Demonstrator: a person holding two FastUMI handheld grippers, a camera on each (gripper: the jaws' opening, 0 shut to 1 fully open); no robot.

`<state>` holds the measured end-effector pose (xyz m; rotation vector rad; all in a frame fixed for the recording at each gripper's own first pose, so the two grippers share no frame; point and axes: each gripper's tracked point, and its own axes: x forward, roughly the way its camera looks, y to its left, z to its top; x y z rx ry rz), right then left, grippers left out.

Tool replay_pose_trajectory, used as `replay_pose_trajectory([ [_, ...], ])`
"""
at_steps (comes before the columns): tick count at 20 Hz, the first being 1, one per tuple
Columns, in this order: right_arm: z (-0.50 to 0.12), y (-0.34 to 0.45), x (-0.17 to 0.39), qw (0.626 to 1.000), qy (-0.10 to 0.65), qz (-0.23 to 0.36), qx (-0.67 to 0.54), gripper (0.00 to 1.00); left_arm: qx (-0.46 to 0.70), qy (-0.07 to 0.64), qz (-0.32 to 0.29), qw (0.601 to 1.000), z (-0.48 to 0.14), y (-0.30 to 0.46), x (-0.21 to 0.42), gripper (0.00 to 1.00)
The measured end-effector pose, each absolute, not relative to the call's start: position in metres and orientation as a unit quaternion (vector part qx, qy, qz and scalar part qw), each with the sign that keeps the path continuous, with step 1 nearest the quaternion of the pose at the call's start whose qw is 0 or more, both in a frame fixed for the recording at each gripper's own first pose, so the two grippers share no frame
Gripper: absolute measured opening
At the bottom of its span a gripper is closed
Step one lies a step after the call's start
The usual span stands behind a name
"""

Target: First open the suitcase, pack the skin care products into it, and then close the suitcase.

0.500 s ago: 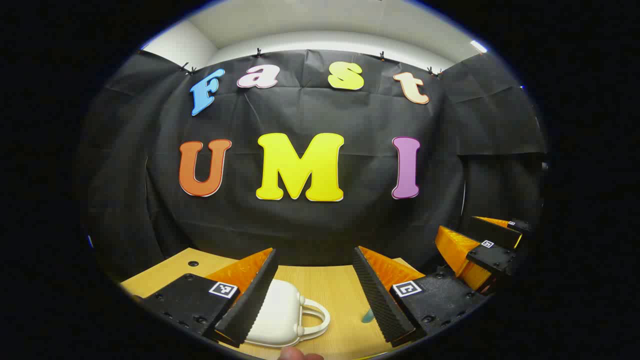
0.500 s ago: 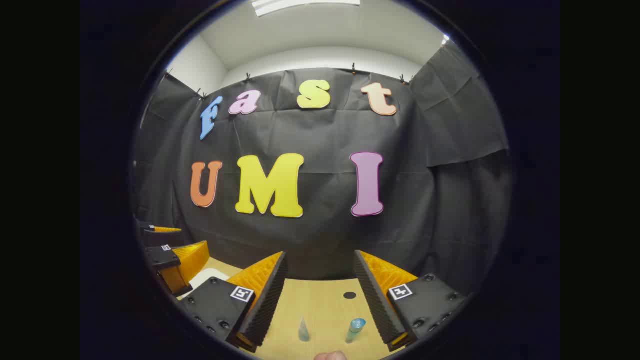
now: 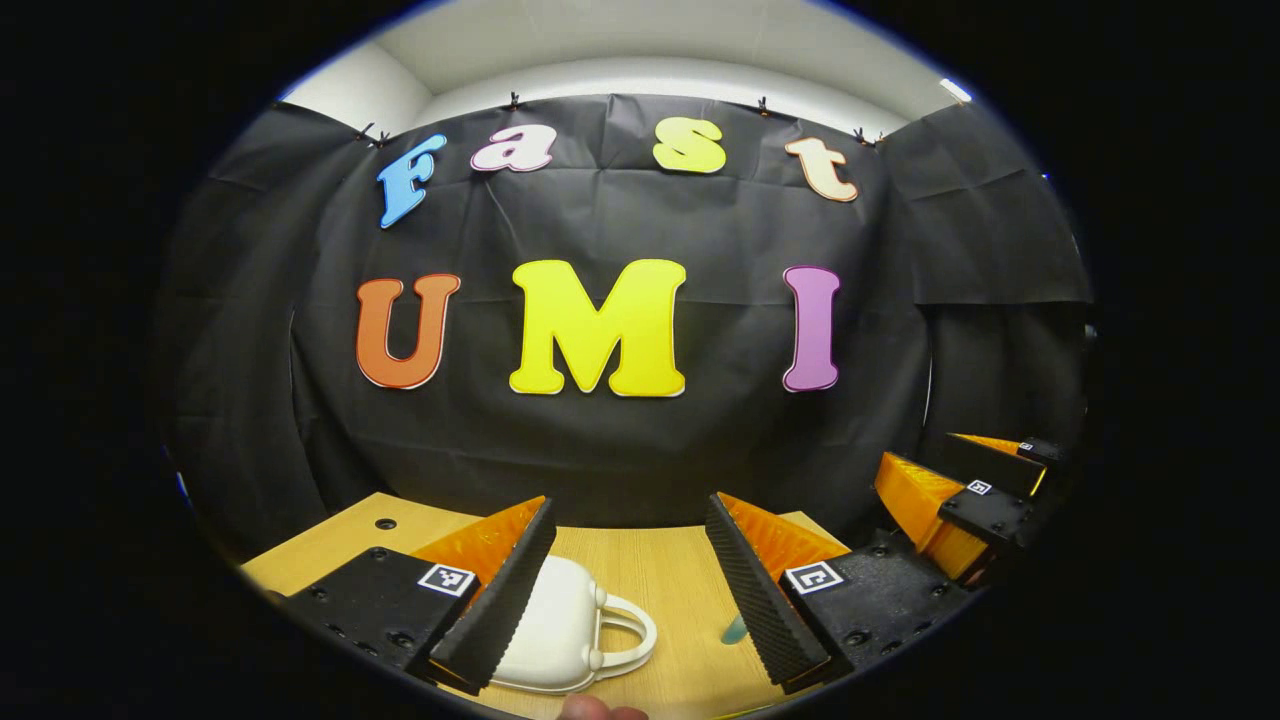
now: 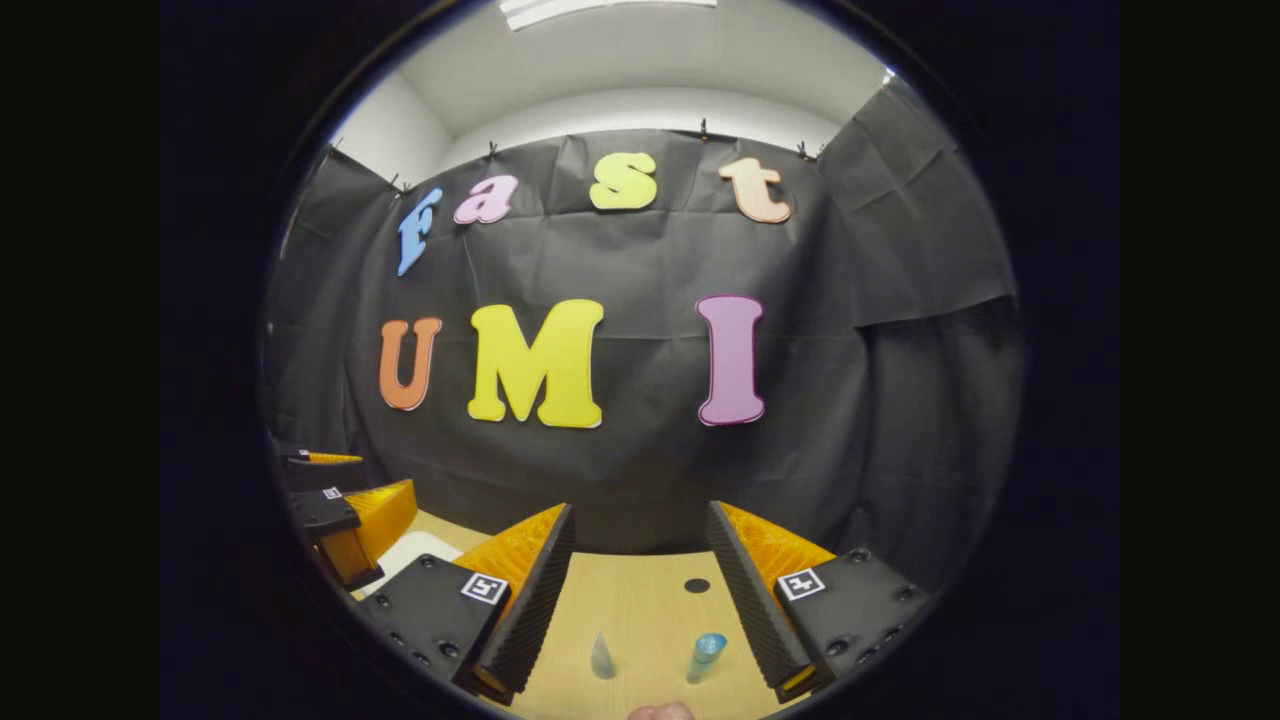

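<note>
Left gripper: the left gripper hangs low at the bottom of the left gripper view, fingers spread wide, released, nothing between them.
Suitcase: here's the white suitcase, lid down, lying flat on the wooden table at bottom centre, partly tucked behind the near finger on the left side of the frame, its handle pointing right into the gap.
Right gripper: the right gripper sits at the bottom of the right gripper view, spread apart too, holding nothing.
Skin care products: two of them stand upright on the table between the right gripper's fingers, low in the frame, a small clear pointed bottle on the left and a teal tube to its right, a little apart.
Teal sliver: in the left gripper view a bit of that teal tube peeks out beside the right-hand finger.
Other gripper, far off: the right gripper appears at the right edge of the left gripper view; the left gripper at the lower left of the right gripper view, with a white patch of suitcase just beside it.
Table detail: a dark round hole lies past the bottles.
</note>
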<state>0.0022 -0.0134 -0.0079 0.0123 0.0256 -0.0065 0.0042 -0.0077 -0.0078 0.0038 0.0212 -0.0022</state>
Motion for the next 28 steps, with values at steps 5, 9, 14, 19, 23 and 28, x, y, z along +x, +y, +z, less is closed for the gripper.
replay_pose_trajectory([
  [5, -0.017, -0.023, 0.002, 1.0, 0.021, -0.006, -0.001, 0.79, 0.002, 0.031, -0.011, 0.999, -0.023, -0.014, 0.006, 0.96],
  [9, -0.034, -0.049, -0.003, 0.999, 0.04, -0.017, -0.017, 0.79, 0.038, 0.073, -0.035, 0.996, -0.062, -0.023, 0.008, 0.96],
  [14, -0.046, -0.09, -0.008, 0.997, 0.06, -0.05, -0.021, 0.79, 0.128, 0.123, -0.067, 0.982, -0.114, -0.031, 0.019, 0.99],
  [19, -0.051, -0.114, -0.014, 0.995, 0.067, -0.068, -0.028, 0.79, 0.224, 0.215, -0.1, 0.945, -0.184, -0.026, 0.028, 0.99],
  [23, -0.063, -0.131, -0.017, 0.993, 0.083, -0.082, -0.023, 0.79, 0.334, 0.264, -0.118, 0.897, -0.23, -0.018, 0.028, 0.99],
  [28, -0.071, -0.152, -0.023, 0.99, 0.092, -0.104, -0.019, 0.79, 0.405, 0.292, -0.121, 0.858, -0.266, -0.005, 0.039, 0.89],
])
